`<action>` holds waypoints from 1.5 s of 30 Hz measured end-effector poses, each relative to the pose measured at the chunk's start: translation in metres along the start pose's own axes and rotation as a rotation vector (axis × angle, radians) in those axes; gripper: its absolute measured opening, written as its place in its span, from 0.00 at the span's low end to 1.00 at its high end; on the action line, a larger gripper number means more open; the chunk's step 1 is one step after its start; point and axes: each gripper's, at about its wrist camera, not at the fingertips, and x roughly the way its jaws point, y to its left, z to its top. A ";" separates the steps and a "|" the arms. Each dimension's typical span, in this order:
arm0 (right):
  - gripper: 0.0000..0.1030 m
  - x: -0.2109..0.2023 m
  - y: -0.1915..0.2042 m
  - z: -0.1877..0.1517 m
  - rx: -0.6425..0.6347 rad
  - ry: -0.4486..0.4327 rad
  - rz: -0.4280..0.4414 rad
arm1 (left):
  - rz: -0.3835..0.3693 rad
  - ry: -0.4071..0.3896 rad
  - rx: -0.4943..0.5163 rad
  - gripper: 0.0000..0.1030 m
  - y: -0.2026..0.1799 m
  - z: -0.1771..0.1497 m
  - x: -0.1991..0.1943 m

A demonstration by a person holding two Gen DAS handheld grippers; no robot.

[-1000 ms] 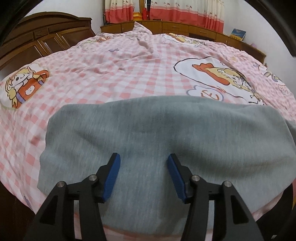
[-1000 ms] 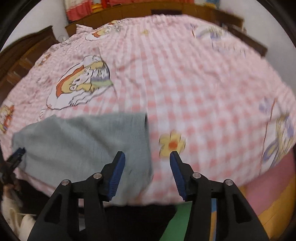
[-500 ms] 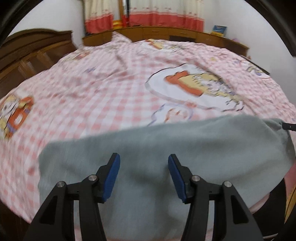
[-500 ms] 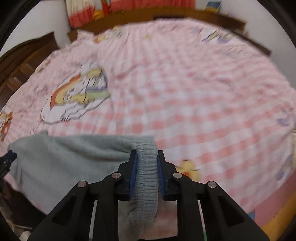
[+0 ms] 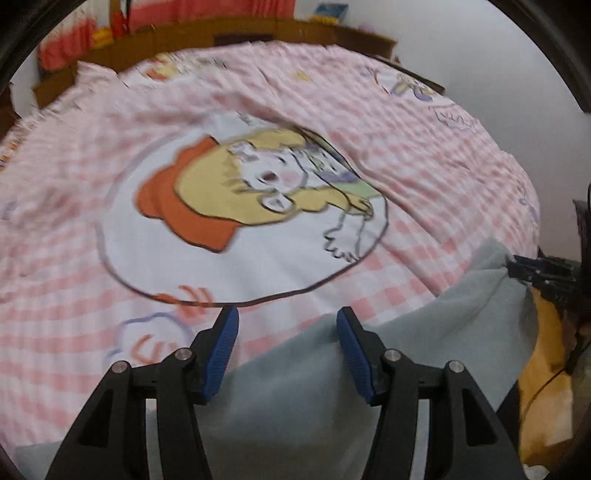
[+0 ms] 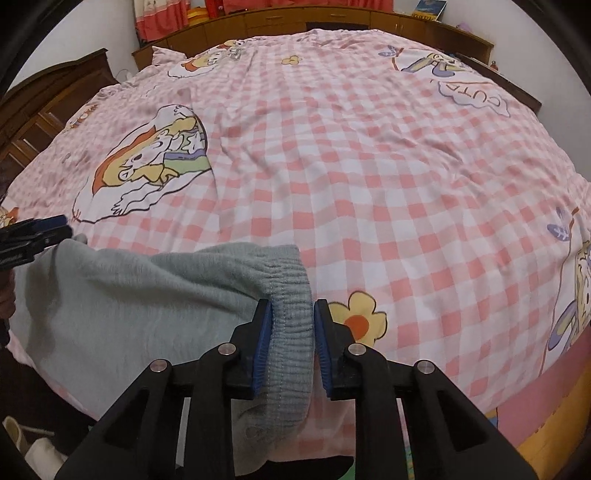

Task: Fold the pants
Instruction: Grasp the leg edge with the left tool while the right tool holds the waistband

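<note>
Grey pants (image 6: 129, 302) lie along the near edge of the bed (image 6: 369, 184), which has a pink checked sheet. My right gripper (image 6: 293, 325) is shut on their ribbed elastic waistband, which bunches up between the blue pads. My left gripper (image 5: 287, 332) is open; the pants' (image 5: 295, 406) upper edge runs under and between its fingers, close to the right pad (image 5: 351, 343). In the left wrist view the right gripper (image 5: 539, 273) pinches the raised corner of the cloth at the far right. From the right wrist view, the left gripper (image 6: 33, 236) shows at the pants' left end.
A large cartoon print (image 5: 240, 199) lies just beyond the pants. Low wooden cabinets (image 6: 332, 22) and red curtains stand behind the bed, with a dark wardrobe (image 6: 44, 103) at the left. White shoes (image 6: 33, 446) and an orange floor mat (image 6: 554, 443) lie below the bed edge.
My right gripper went from open beside the waistband to shut on it and has raised it a little. The left gripper stayed open and shifted right along the pants' upper edge.
</note>
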 end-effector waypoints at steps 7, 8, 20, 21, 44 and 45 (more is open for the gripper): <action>0.33 0.011 -0.009 -0.009 0.049 -0.006 0.033 | -0.187 0.092 0.002 0.39 -0.013 -0.011 0.013; 0.34 0.012 -0.011 -0.010 0.063 -0.007 0.043 | -0.178 0.094 0.015 0.39 -0.016 -0.012 0.015; 0.35 0.015 -0.015 -0.015 0.087 -0.033 0.062 | -0.007 0.071 0.085 0.43 -0.040 -0.022 0.021; 0.35 0.015 -0.015 -0.015 0.088 -0.034 0.060 | 0.001 0.065 0.091 0.35 -0.042 -0.023 0.020; 0.41 -0.023 0.019 0.007 -0.007 -0.136 0.062 | 0.128 -0.136 -0.018 0.28 -0.017 -0.005 0.018; 0.41 -0.021 0.025 0.008 -0.025 -0.125 0.088 | 0.127 -0.147 -0.034 0.29 -0.016 -0.006 0.011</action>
